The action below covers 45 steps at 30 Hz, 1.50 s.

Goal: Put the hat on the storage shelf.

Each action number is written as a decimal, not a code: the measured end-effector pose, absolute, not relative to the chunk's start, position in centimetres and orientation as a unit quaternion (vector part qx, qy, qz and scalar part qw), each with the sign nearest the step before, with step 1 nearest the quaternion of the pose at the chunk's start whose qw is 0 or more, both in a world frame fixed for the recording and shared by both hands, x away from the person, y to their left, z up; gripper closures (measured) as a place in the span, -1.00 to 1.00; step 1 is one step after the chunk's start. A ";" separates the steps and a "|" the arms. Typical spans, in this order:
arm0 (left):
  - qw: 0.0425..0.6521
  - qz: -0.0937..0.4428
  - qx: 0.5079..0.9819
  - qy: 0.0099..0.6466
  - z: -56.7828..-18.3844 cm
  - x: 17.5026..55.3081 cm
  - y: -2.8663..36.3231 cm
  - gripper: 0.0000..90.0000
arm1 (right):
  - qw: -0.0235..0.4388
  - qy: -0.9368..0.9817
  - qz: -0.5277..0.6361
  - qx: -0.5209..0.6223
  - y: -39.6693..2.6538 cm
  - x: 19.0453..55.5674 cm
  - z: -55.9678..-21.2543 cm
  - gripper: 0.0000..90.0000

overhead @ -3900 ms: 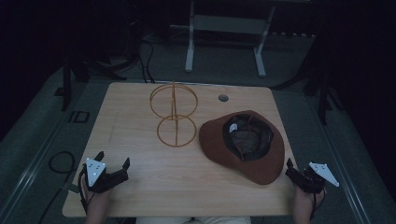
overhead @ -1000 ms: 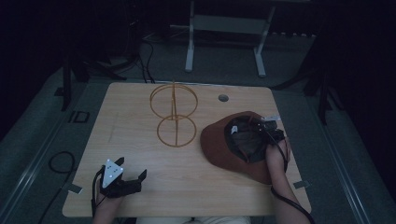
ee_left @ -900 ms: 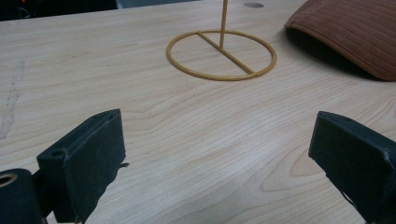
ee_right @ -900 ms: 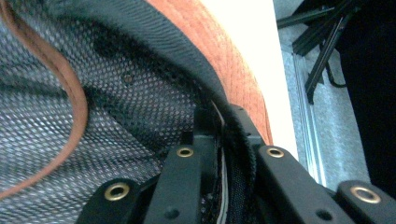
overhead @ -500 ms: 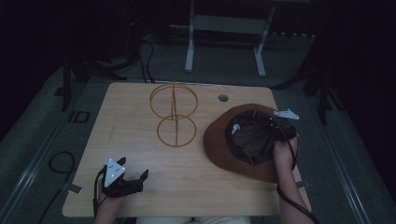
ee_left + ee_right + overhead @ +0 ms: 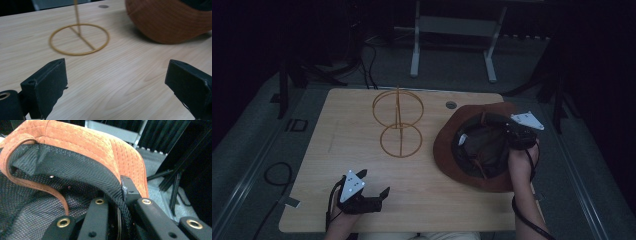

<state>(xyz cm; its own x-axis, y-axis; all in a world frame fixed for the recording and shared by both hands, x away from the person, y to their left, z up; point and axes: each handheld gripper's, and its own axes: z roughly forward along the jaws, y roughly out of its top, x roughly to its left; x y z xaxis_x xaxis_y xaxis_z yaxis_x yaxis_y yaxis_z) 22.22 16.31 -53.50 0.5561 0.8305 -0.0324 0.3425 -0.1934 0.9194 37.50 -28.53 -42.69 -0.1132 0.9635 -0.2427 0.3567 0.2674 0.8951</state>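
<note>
Wire stand (image 6: 399,122) left of hat (image 6: 452,155)

High view: overhead, facing forward across the table (image 6: 362,125). Left tool view: low, near the tabletop. Right tool view: close against the hat (image 6: 100,145). All three share the hat.

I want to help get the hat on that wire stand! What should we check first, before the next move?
1. Right gripper clamped on the hat: ok, its jaws pinch the inner band at the brim.
2. Hat off the table: ok at the gripped side; the near edge, cannot tell.
3. Wire stand upright, its top ring free: ok.
4. Path from hat to stand free of other things: ok.
5. Left gripper out of the way: ok, open near the front edge, holding nothing.
6. Hat opening facing down for the stand: not ok, the lining faces up.
</note>
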 end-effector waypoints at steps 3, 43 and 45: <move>0.509 0.231 0.727 0.398 -52.7 22.8 15.9 -0.90 | 0.450 0.663 0.351 0.485 -28.2 36.7 -42.0 0.89; 0.434 0.237 0.796 0.349 -44.7 34.9 -3.0 -0.63 | 0.459 0.671 0.400 0.424 -25.2 32.1 -40.7 0.88; 0.435 0.239 0.791 0.358 -44.9 35.3 -3.1 -0.49 | 0.461 0.668 0.405 0.421 -25.2 31.8 -40.5 0.88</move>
